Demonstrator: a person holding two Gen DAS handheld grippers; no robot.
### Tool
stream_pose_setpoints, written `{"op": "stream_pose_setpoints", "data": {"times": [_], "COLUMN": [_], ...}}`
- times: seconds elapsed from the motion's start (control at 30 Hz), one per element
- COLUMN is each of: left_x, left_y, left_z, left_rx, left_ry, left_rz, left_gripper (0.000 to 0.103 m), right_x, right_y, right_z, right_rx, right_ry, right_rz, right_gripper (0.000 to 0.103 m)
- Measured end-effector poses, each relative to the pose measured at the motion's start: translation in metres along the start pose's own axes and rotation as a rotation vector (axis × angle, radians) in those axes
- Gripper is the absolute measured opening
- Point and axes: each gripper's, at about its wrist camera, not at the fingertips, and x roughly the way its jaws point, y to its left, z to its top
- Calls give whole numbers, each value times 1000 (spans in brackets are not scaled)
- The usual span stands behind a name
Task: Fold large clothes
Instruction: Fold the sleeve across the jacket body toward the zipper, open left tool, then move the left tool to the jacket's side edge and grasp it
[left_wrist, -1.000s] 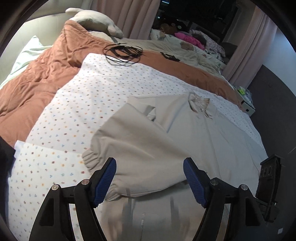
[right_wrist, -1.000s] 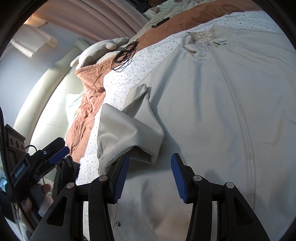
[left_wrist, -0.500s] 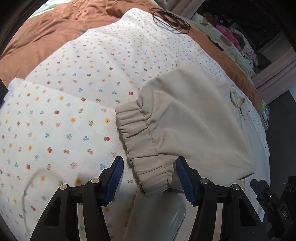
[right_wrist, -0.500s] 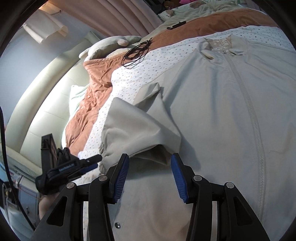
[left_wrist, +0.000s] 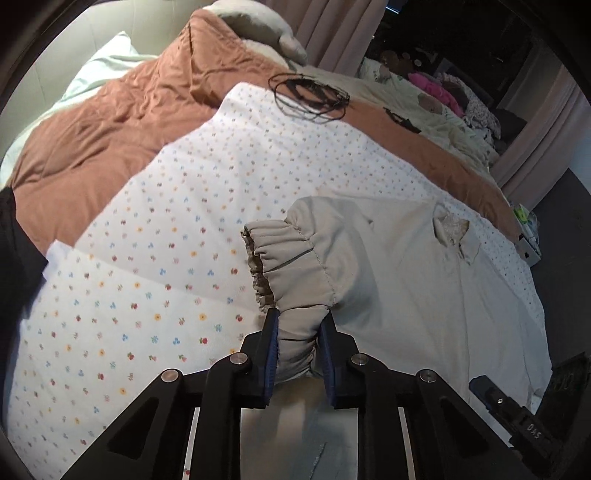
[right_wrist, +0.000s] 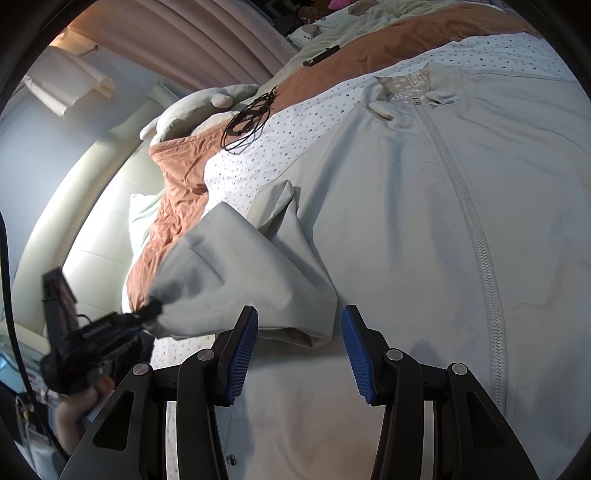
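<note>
Left tool (left_wrist: 298, 332) closing around jacket cuff (left_wrist: 284, 258)

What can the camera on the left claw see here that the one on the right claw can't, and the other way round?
Only the left view shows the sleeve's gathered cuff close up, between the left claw whose jaws are closing on it, and pink clothes far off.

Only the right view shows the jacket's full zipper, the hand holding the left claw, and the right claw standing open over the fabric, gripping nothing.

Both show the grey jacket, the flowered sheet, the brown quilt and the coiled black cable.
</note>
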Motion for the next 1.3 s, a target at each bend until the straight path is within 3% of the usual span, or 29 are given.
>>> {"op": "stream_pose_setpoints", "data": {"times": [0.2, 0.47, 0.8, 1.0, 1.2, 1.27, 1.3], "left_x": [-38, -61, -44, -15, 15, 16, 14], "left_y": [-52, -128, -218, -262, -259, -252, -247], "left_z": [11, 8, -7, -24, -32, -31, -30], "left_rx": [77, 176, 285, 364, 332, 297, 282], "left_ry": [-68, -101, -65, -11, 91, 91, 79], "left_rz": [-20, -80, -197, -202, -304, -322, -318], "left_gripper": [18, 16, 15, 17, 45, 65, 70], "right_x": [-19, -49, -80, -86, -89, -92, -91], "right_y": [-16, -42, -80, -93, -107, -113, -114], "right_z": [12, 31, 48, 49, 51, 52, 52], "right_rx": [46, 101, 191, 233, 279, 292, 295], "right_ry": [-42, -104, -163, -182, -188, -190, -189], "right_rz": [8, 7, 5, 1, -31, -41, -46], "right_gripper": [48, 48, 48, 48, 48, 48, 48]}}
